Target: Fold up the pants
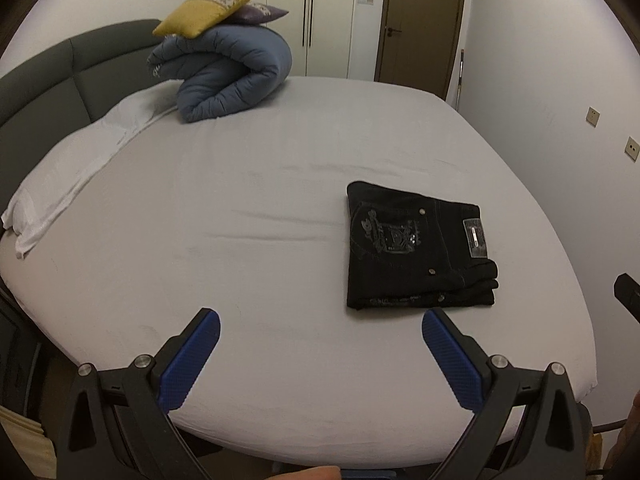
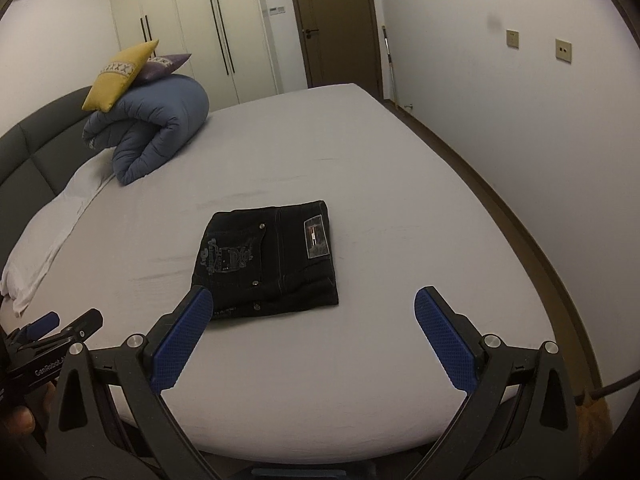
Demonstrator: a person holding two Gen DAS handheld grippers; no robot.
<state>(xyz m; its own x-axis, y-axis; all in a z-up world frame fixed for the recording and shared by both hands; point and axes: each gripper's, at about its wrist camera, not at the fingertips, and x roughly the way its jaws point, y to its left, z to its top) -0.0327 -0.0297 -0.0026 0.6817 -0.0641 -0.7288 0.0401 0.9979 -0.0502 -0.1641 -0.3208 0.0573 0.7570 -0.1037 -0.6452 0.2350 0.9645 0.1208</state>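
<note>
Black denim jeans (image 2: 267,258), folded into a compact square, on a smooth grey bed (image 2: 360,160); left hand-held gripper (image 1: 320,346) and right hand-held gripper (image 2: 314,330) spread wide, empty, blue ribbed pads (image 1: 192,360).

We looked from both wrist cameras, held off the near edge of the bed (image 1: 280,208), facing its far wardrobe (image 2: 224,40). Both views shared the folded pants (image 1: 420,248), right in ours left, centred in ours right.

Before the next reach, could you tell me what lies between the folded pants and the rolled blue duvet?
Only bare sheet between pants and duvet, seen in both wrist views.
</note>
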